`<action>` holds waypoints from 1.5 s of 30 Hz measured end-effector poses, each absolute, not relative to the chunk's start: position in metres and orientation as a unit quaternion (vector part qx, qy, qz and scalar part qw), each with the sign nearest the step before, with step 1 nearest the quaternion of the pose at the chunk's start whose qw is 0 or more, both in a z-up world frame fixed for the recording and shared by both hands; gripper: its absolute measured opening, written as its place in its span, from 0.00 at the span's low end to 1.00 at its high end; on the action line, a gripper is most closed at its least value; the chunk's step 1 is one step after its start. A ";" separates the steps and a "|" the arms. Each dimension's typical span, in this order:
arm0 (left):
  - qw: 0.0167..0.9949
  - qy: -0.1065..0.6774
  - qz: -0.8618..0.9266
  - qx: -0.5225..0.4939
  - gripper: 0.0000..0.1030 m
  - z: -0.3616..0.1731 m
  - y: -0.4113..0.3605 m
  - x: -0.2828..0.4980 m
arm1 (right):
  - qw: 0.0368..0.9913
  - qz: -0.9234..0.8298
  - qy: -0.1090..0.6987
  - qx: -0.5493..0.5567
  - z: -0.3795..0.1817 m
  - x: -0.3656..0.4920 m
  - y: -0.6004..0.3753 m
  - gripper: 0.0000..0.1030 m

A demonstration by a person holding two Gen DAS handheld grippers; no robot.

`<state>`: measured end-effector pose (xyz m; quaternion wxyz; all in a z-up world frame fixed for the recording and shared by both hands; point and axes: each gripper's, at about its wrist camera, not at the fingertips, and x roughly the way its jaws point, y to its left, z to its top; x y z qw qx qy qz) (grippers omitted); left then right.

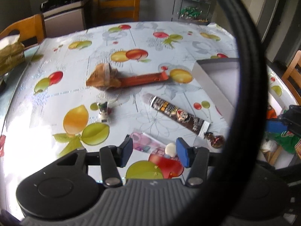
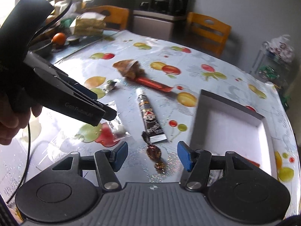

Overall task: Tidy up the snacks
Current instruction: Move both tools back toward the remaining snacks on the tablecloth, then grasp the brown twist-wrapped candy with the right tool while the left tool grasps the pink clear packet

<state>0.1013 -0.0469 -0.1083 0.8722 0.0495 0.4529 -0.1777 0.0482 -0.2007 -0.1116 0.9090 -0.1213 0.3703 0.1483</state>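
A: What is in the shallow white cardboard box (image 2: 235, 124) on the fruit-print bench (image 1: 65, 86)?

B: Its white floor looks bare as far as the right wrist view shows; the near corner is cut off by the right tool (image 2: 152, 155). The box sits at the bench's right side, open side up.

A: And the snacks?

B: All out on the bench. The long dark brown printed bar wrapper (image 2: 150, 115) lies flat just left of the box, its long axis running from the far side towards the camera, white end nearest. Touching or just beside that end is a small brown foil-wrapped candy (image 2: 155, 155), twisted ends in line with the bar. Farther back, a long orange-red bar wrapper (image 1: 143, 80) lies roughly crosswise, one end under or against a crumpled tan pastry packet (image 1: 102, 77). A tiny white and green wrapped sweet (image 1: 103, 111) lies on its own to the left.

A: The tools?

B: The right tool is spread, pads apart, with the brown candy between them but not pinched. The left tool (image 1: 153, 150) is also spread, over a clear pink-printed packet with a white piece inside (image 1: 150, 145), pads not pressing it.
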 end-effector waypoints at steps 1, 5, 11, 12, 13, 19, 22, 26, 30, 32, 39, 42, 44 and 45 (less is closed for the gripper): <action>0.871 0.456 -0.177 0.050 0.49 -0.111 -0.047 0.102 | 0.907 0.150 0.373 -0.126 -0.114 0.050 -0.199 0.54; 0.866 0.467 -0.176 0.041 0.49 -0.118 -0.048 0.103 | 0.900 0.154 0.384 -0.134 -0.122 0.059 -0.196 0.52; 0.863 0.474 -0.172 0.030 0.49 -0.125 -0.048 0.109 | 0.893 0.162 0.394 -0.145 -0.129 0.064 -0.194 0.52; 0.862 0.476 -0.171 0.027 0.49 -0.126 -0.049 0.111 | 0.892 0.163 0.396 -0.147 -0.131 0.065 -0.193 0.52; 0.861 0.478 -0.171 0.025 0.49 -0.127 -0.049 0.112 | 0.890 0.164 0.399 -0.148 -0.133 0.066 -0.192 0.52; 0.856 0.486 -0.176 0.016 0.49 -0.130 -0.057 0.119 | 0.884 0.167 0.412 -0.148 -0.142 0.073 -0.190 0.52; 0.853 0.491 -0.175 0.014 0.49 -0.133 -0.059 0.119 | 0.882 0.165 0.417 -0.145 -0.145 0.077 -0.191 0.52; 0.848 0.500 -0.174 0.000 0.49 -0.135 -0.058 0.116 | 0.881 0.166 0.421 -0.142 -0.146 0.081 -0.192 0.52; 0.848 0.503 -0.166 -0.003 0.49 -0.140 -0.058 0.116 | 0.879 0.166 0.424 -0.140 -0.148 0.083 -0.192 0.52; 0.850 0.500 -0.165 -0.007 0.49 -0.140 -0.059 0.118 | 0.879 0.167 0.424 -0.138 -0.148 0.084 -0.192 0.52; 0.865 0.476 -0.155 0.036 0.53 -0.144 -0.076 0.121 | 0.878 0.171 0.424 -0.139 -0.150 0.085 -0.189 0.52; 0.868 0.466 -0.163 0.054 0.53 -0.146 -0.082 0.122 | 0.879 0.170 0.424 -0.138 -0.150 0.085 -0.190 0.52; 0.868 0.461 -0.170 0.071 0.53 -0.147 -0.086 0.122 | 0.879 0.168 0.424 -0.138 -0.151 0.085 -0.190 0.52; 0.867 0.460 -0.176 0.078 0.53 -0.148 -0.088 0.122 | 0.879 0.167 0.425 -0.137 -0.151 0.086 -0.191 0.52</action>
